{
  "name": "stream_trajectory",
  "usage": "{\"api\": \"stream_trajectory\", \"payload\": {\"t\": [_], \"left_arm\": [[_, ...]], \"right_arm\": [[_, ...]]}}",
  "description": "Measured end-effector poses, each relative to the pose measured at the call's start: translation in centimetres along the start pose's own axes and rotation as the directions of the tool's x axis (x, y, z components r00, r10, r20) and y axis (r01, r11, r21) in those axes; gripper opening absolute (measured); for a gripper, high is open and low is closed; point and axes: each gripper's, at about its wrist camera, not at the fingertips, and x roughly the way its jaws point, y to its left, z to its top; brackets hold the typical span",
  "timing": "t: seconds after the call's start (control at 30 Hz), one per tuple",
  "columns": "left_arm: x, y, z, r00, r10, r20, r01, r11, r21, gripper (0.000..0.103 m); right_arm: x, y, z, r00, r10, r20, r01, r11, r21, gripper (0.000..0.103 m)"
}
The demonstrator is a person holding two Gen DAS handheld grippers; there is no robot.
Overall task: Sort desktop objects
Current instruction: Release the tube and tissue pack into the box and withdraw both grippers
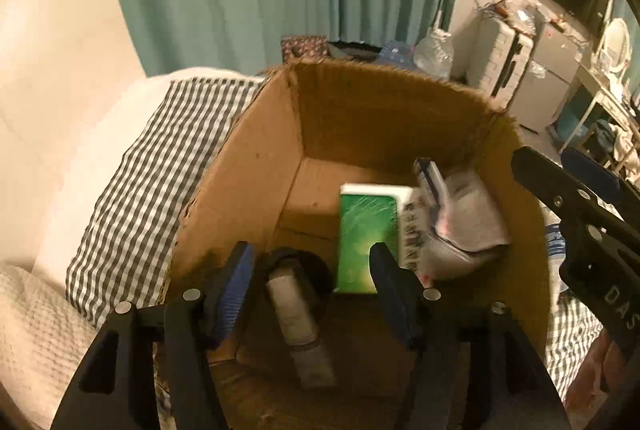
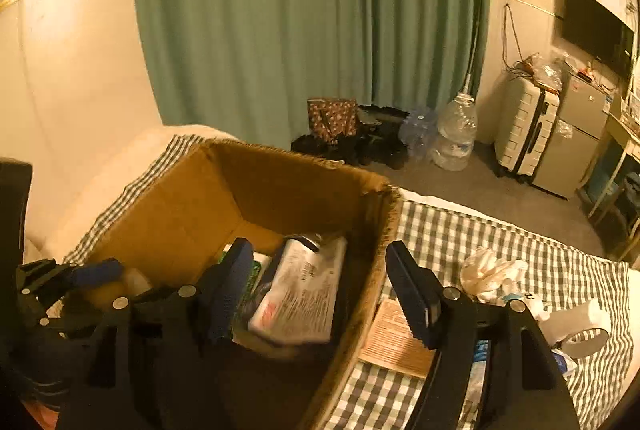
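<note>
An open cardboard box (image 1: pixel 256 158) stands on a green checked cloth (image 1: pixel 132 190). Inside lie a green and white packet (image 1: pixel 366 230), a grey pouch (image 1: pixel 468 218), a small blue and white carton (image 1: pixel 428 174) and a grey tube (image 1: pixel 296 326). My left gripper (image 1: pixel 312 290) hangs open over the box, above the tube, holding nothing. My right gripper (image 2: pixel 320 290) is open and empty, straddling the box's right wall (image 2: pixel 376 270); it also shows at the right edge of the left wrist view (image 1: pixel 576 198). A white printed packet (image 2: pixel 304 294) lies in the box between its fingers.
On the cloth right of the box lie a tan card (image 2: pixel 396 342), a crumpled white tissue (image 2: pixel 492 274), a white bottle (image 2: pixel 580 322) and a tape roll (image 2: pixel 588 342). Beyond the bed are a green curtain (image 2: pixel 312 22), water bottles (image 2: pixel 456 134), a suitcase (image 2: pixel 524 130) and a small fridge (image 2: pixel 576 138).
</note>
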Motion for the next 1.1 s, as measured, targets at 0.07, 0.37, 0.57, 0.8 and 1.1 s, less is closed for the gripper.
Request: {"api": "stream_trajectory", "payload": {"t": [0.07, 0.37, 0.57, 0.8, 1.1], "left_arm": [[-0.6, -0.5, 0.1, 1.0, -0.002, 0.021, 0.002, 1.0, 0.016, 0.072], [-3.1, -3.1, 0.8, 0.994, 0.039, 0.106, -0.047, 0.996, 0.07, 0.096], [-5.4, -5.6, 0.6, 0.981, 0.05, 0.186, -0.078, 0.986, 0.149, 0.103], [-6.9, -8.8, 0.2, 0.959, 0.093, 0.268, -0.153, 0.966, 0.21, 0.103], [-9.4, -12.4, -0.4, 0.94, 0.025, 0.34, -0.104, 0.971, 0.217, 0.103]], "right_arm": [[-0.7, -0.4, 0.2, 1.0, -0.013, 0.01, 0.013, 1.0, 0.009, 0.069], [-4.5, -2.3, 1.2, 0.995, -0.074, 0.061, 0.073, 0.997, 0.02, 0.076], [-8.3, -5.4, 1.4, 0.983, -0.149, 0.106, 0.146, 0.989, 0.038, 0.086], [-13.3, -8.7, 1.1, 0.955, -0.245, 0.169, 0.234, 0.969, 0.08, 0.103], [-18.5, -10.8, -0.4, 0.924, -0.317, 0.215, 0.315, 0.948, 0.046, 0.103]]}}
